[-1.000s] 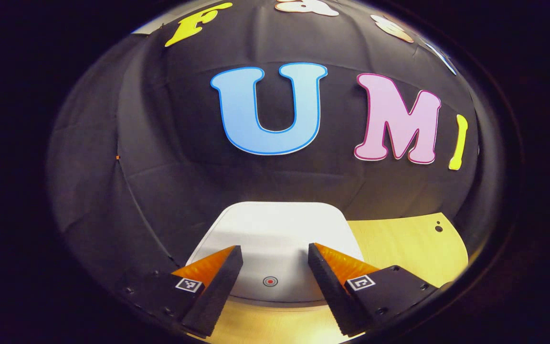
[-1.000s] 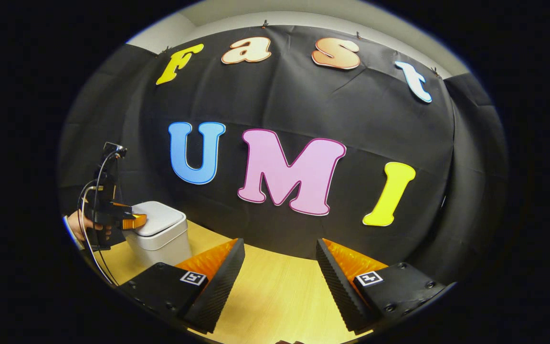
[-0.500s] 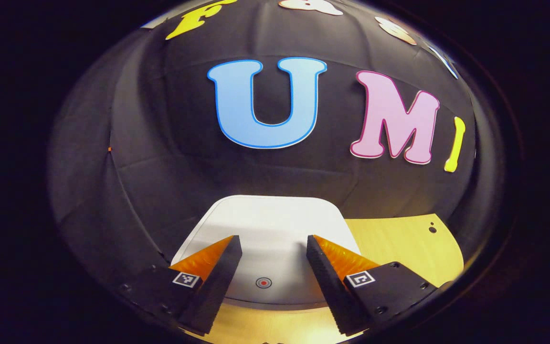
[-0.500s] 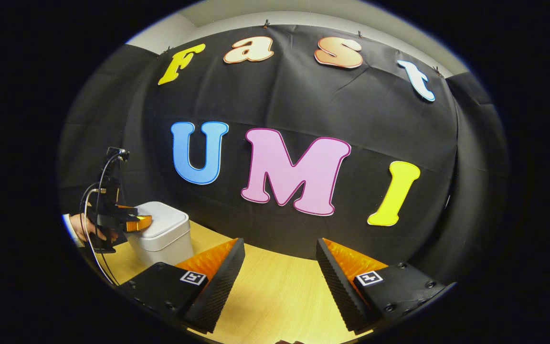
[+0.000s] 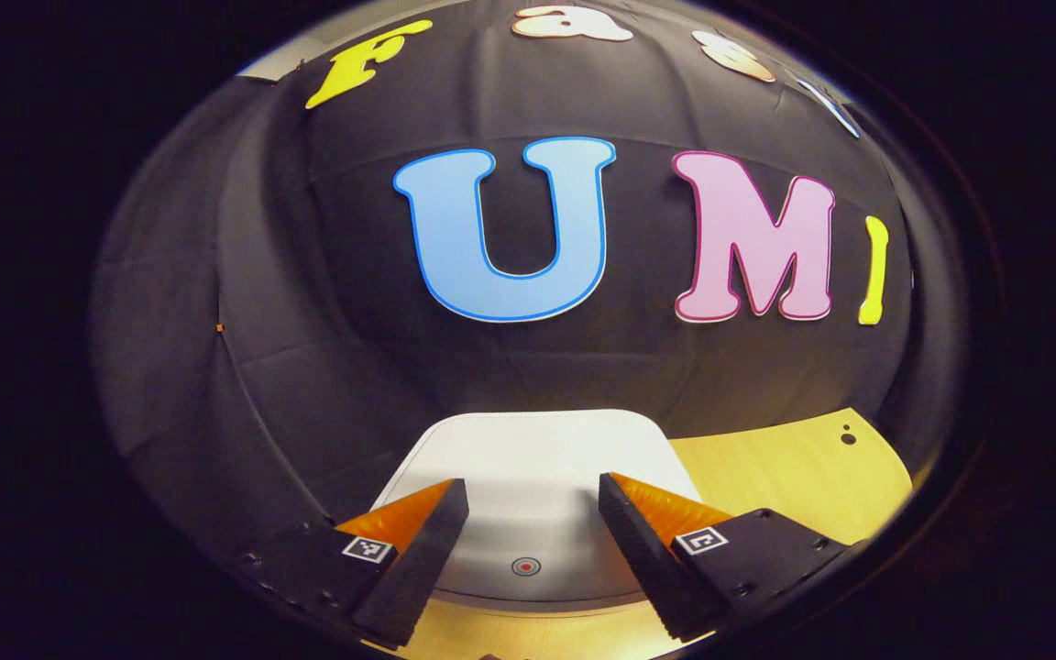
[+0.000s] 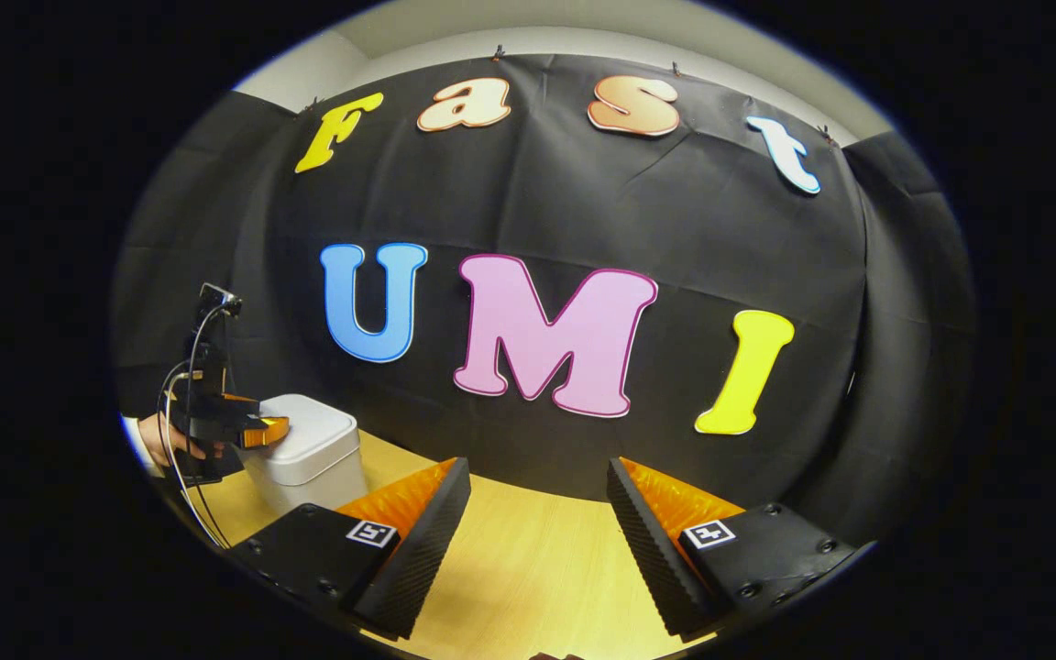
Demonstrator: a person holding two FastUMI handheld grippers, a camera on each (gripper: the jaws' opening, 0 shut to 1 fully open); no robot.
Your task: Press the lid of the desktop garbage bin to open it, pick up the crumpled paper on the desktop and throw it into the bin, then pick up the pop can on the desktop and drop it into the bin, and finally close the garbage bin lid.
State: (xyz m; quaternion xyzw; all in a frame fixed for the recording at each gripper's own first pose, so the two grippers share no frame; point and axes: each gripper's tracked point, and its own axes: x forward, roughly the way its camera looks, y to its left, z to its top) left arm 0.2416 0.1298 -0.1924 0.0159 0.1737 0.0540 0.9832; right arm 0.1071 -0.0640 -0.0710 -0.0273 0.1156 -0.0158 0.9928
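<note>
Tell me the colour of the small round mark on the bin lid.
Red dot inside a grey ring, on the white bin lid; it shows best in the left gripper view.

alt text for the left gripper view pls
The left gripper hangs open just over the shut white lid of a desktop bin, near its round red button. A pale wooden table lies to the right, black cloth behind.
</note>
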